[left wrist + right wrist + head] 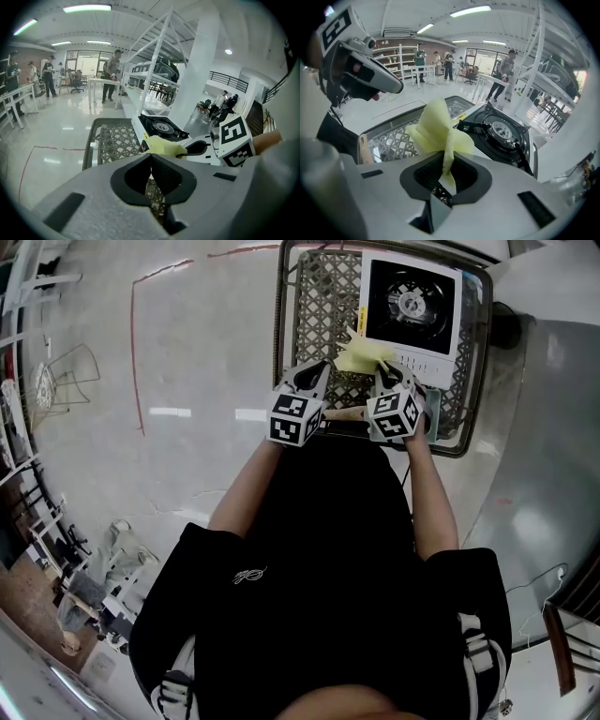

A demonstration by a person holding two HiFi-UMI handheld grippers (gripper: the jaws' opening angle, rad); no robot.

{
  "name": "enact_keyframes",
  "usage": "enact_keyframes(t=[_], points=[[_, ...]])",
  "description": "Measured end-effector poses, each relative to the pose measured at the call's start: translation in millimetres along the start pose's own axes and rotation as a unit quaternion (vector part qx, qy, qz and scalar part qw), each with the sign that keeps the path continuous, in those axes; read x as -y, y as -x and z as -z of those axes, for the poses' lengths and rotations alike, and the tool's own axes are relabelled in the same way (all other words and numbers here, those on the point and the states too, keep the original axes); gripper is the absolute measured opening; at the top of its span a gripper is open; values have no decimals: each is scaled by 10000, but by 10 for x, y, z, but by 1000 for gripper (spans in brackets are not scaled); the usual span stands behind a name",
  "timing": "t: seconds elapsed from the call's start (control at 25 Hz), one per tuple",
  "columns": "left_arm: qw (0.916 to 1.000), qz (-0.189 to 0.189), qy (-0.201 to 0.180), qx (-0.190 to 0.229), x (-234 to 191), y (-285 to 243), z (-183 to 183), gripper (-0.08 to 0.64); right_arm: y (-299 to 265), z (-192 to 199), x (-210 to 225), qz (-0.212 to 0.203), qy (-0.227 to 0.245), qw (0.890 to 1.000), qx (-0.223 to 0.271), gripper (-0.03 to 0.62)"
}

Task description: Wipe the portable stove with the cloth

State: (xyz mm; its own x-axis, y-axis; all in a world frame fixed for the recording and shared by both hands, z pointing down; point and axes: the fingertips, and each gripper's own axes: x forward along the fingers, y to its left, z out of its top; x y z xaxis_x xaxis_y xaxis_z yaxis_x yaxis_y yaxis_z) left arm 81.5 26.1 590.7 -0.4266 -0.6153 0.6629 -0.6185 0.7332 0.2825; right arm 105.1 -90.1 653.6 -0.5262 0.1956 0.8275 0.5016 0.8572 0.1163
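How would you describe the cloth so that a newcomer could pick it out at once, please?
Find the dark lattice-topped table with the white portable stove on it. At the stove's near edge, the right gripper has its jaws shut on the cloth. It is the only pale yellow, crumpled, soft thing there.

Dark lattice-top table [323,296], white portable stove [410,306] on its right part, glossy pale floor [187,381] beneath.

A dark lattice tabletop [117,139] lay just beneath and ahead of the left claw [151,158], red floor tape [56,148] ran off to its left, and people [111,75] stood far beyond it.
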Motion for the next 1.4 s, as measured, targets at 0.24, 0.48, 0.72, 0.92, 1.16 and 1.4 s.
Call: enact_keyframes(t=[0.24,0.48,0.72,0.92,1.16,1.4], points=[[9999,98,-54,-32,99,-96,-16,18,54,128,92,87,-125,9999,-55,48],[9997,203,-100,-75,237,-223,-19,18,116,290,198,169,-237,9995,-127,48],[9993,308,-175,-131,386,-331,-34,18,191,424,323,248,-376,9989,-153,48],[9988,395,-244,-177,499,-424,-52,18,235,536,420,326,-492,9981,-180,48],[9974,532,-421,-251,632,-513,-52,18,295,704,574,511,-733,9958,-197,47],[9956,669,-557,-353,758,-572,-26,17,382,881,736,742,-1055,9914,-226,48]])
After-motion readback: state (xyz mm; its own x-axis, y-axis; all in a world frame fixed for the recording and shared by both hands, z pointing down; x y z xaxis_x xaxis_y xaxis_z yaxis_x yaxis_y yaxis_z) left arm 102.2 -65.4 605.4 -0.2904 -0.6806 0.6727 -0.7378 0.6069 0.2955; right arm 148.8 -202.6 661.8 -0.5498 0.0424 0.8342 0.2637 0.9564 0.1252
